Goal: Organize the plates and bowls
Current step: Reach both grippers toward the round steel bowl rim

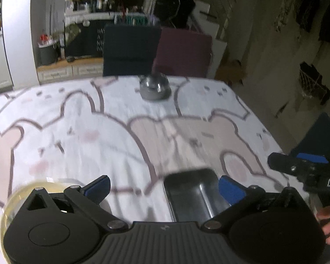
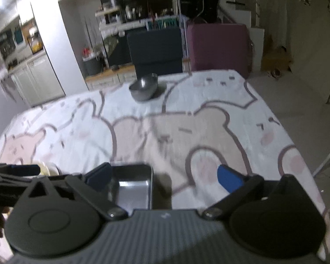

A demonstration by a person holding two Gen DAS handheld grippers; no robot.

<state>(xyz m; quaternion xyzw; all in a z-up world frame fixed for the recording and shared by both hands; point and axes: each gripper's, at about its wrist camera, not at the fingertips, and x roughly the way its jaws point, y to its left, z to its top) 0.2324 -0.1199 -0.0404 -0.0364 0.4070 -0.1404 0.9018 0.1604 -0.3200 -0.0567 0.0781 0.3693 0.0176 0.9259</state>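
Observation:
A round steel bowl (image 1: 154, 87) sits at the far edge of the table; it also shows in the right wrist view (image 2: 144, 88). A rectangular steel tray (image 1: 192, 194) lies at the near edge, just inside my left gripper's right finger; it also shows in the right wrist view (image 2: 132, 187) by my right gripper's left finger. A pale yellowish bowl (image 1: 22, 194) lies partly hidden under my left gripper's left side. My left gripper (image 1: 164, 186) is open and empty. My right gripper (image 2: 165, 176) is open and empty; it also shows at the right of the left wrist view (image 1: 297, 165).
The table carries a white cloth with pink bear drawings (image 1: 77, 132). A dark blue chair (image 1: 129, 48) and a maroon chair (image 1: 184, 50) stand behind the far edge. Kitchen cabinets and shelves (image 2: 121, 17) lie beyond. The table's right edge (image 2: 297, 145) drops to the floor.

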